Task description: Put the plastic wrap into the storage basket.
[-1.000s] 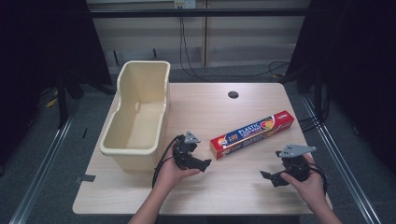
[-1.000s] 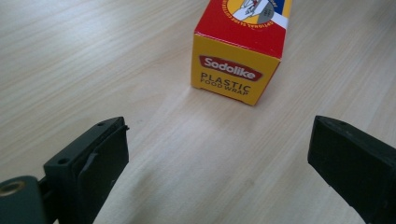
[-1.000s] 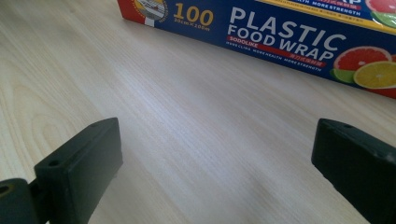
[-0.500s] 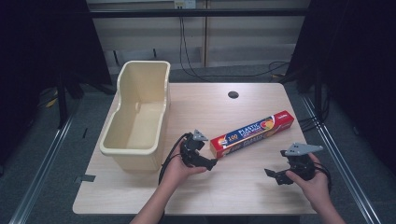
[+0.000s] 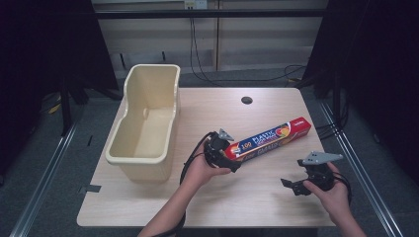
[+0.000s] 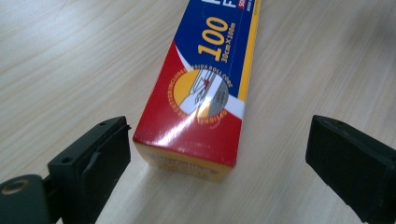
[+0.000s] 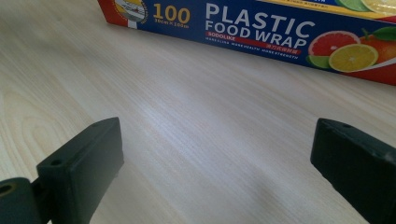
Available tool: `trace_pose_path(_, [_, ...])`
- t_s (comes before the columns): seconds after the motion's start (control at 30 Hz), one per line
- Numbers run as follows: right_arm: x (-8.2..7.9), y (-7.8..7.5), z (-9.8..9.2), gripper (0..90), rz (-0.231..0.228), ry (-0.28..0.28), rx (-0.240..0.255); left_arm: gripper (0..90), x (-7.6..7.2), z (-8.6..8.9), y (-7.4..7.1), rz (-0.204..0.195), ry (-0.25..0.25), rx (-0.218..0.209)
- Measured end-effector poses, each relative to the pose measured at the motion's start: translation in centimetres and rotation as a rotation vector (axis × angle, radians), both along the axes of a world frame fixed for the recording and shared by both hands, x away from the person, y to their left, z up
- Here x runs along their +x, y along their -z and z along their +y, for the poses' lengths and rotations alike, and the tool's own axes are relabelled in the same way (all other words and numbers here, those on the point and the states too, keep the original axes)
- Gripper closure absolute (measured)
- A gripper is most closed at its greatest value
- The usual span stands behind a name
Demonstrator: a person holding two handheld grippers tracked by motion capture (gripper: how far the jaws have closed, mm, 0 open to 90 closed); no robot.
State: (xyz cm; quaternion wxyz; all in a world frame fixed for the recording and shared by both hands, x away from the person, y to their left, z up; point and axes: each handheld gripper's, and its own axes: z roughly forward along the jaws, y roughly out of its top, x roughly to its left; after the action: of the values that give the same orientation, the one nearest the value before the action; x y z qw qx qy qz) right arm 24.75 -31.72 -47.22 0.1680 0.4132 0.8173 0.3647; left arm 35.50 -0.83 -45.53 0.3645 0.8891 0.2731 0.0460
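Wrap box (image 5: 269, 139) lies right of tub (image 5: 146, 123).

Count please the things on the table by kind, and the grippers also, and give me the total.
Plastic food wrap box: 1
Cream plastic tub: 1
Handheld grippers: 2, the left gripper with jaws open around the box end, the right gripper open over bare table
Total: 4

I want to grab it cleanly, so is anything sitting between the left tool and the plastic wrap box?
Nothing visible does. The left tool is open, with the near end of the plastic wrap box right in front of the gap between its jaws, and only bare table on either side of the box.
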Motion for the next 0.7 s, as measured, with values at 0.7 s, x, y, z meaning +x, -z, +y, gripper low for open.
trace_pose_path(0.7, [0.0,-0.1,-0.1,2.3,-0.001,-0.002,0.016,11.4,2.5,-4.1,-0.3,0.015,0.042,0.037])
